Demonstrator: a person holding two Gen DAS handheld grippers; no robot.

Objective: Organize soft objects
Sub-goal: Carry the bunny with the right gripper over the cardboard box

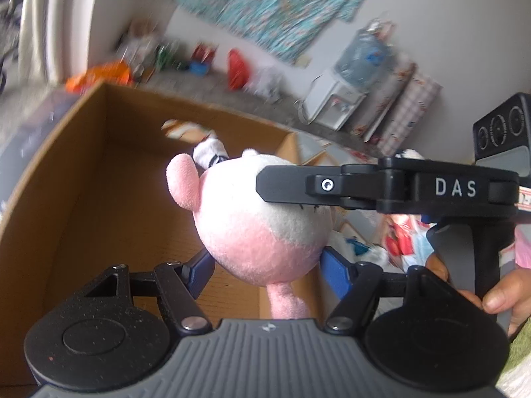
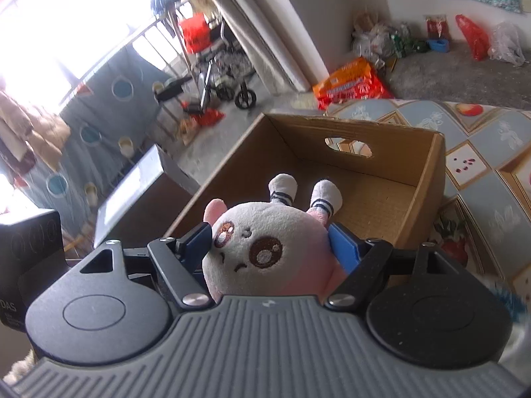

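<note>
Both claws clenched 1 plush toy [image 1: 262, 229]: left gripper [image 1: 265, 265] and right gripper [image 2: 270, 248] squeezed it above the cardboard box [image 2: 428, 179].

the round pink and white plush toy [image 2: 265, 252] is soft, fuzzy cloth with stitched brown eyes. the open brown cardboard box [image 2: 428, 179] is dull, matt paper board, a bit rough on its cut edges. the left gripper [image 1: 265, 265] and the right gripper [image 2: 272, 242] are matt black plastic with a fine grainy skin, smooth blue finger pads [image 2: 345, 245], shiny metal screws and a grey ribbed body. the patterned blue quilt [image 2: 491, 152] looks like smooth cloth.
</note>
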